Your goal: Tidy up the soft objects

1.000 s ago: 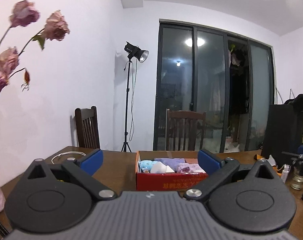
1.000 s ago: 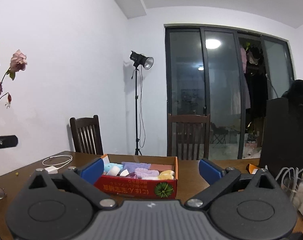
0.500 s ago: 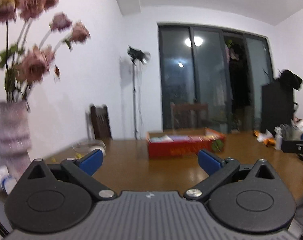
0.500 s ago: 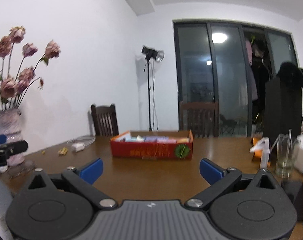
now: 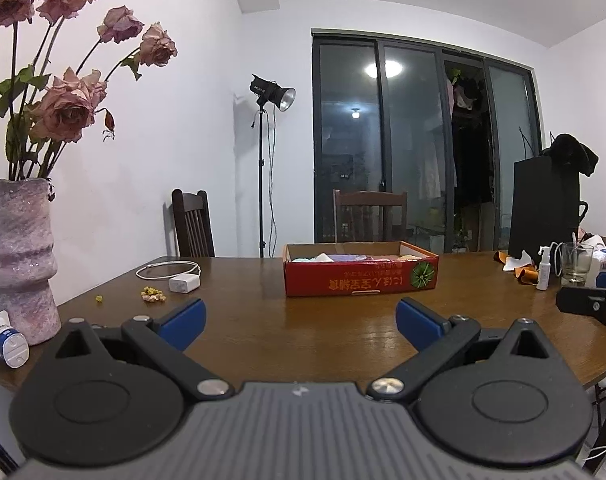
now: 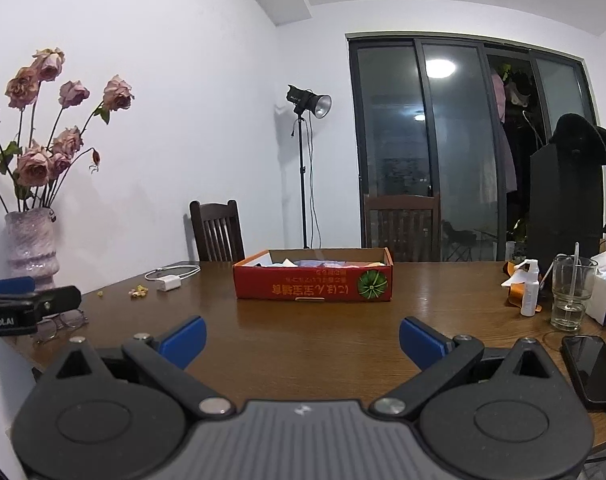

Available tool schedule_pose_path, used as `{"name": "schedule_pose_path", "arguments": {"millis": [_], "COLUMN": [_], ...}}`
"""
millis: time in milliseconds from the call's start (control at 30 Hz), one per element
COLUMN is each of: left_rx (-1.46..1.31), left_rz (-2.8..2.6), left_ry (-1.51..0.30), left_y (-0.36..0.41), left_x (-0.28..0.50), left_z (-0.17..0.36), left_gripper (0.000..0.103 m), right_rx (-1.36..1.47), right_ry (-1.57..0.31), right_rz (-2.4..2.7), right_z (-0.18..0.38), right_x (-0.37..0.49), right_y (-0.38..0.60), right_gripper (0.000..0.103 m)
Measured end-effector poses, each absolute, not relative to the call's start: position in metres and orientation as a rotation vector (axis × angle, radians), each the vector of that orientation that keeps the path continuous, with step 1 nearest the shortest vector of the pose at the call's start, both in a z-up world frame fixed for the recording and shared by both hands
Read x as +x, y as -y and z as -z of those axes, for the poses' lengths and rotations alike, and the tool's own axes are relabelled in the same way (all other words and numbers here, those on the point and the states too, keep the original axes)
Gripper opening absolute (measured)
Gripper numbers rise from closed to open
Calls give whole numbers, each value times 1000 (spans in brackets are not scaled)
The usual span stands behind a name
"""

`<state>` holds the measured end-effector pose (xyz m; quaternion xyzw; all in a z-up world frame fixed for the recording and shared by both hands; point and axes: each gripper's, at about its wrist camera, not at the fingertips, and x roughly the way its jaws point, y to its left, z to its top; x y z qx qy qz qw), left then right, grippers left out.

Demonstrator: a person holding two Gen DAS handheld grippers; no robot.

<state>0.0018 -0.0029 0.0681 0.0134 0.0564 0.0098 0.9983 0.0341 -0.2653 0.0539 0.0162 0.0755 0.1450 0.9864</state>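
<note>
A red cardboard box [image 5: 361, 276] stands on the brown wooden table [image 5: 303, 332], far ahead of both grippers; it also shows in the right wrist view [image 6: 313, 282]. Soft folded pieces in pale blue, white, purple and yellow [image 5: 343, 257] lie inside it, mostly hidden by its walls. My left gripper [image 5: 299, 318] is open and empty, low over the table's near edge. My right gripper [image 6: 301, 338] is open and empty, also near the front edge. The right gripper's tip shows at the right of the left wrist view [image 5: 591, 306].
A pink vase with dried roses [image 5: 19, 256] stands at the left edge, a white bottle [image 5: 7, 344] beside it. A white charger with cable [image 5: 183, 282], crumbs [image 5: 153, 294], glasses [image 6: 61, 322], a drinking glass [image 6: 573, 290], spray bottle [image 6: 529, 288] and phone [image 6: 595, 368] lie around.
Both grippers have pulled back from the box toward the table's front edge. The box now looks smaller and farther away. Both stay open and empty.
</note>
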Motion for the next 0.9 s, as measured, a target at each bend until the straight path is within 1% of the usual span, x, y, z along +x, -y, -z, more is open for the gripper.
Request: {"name": "schedule_pose_path", "arguments": {"millis": [900], "left_rx": [28], "left_rz": [-24], "left_ry": [-121], "left_y": [1], "left_x": [4], "left_z": [-66], "left_gripper": [103], "right_rx": [41], "right_ry": [-160], "right_rz": [-298], "right_z": [-55], "right_x": [40], "right_y": [266], "right_gripper": [103]}}
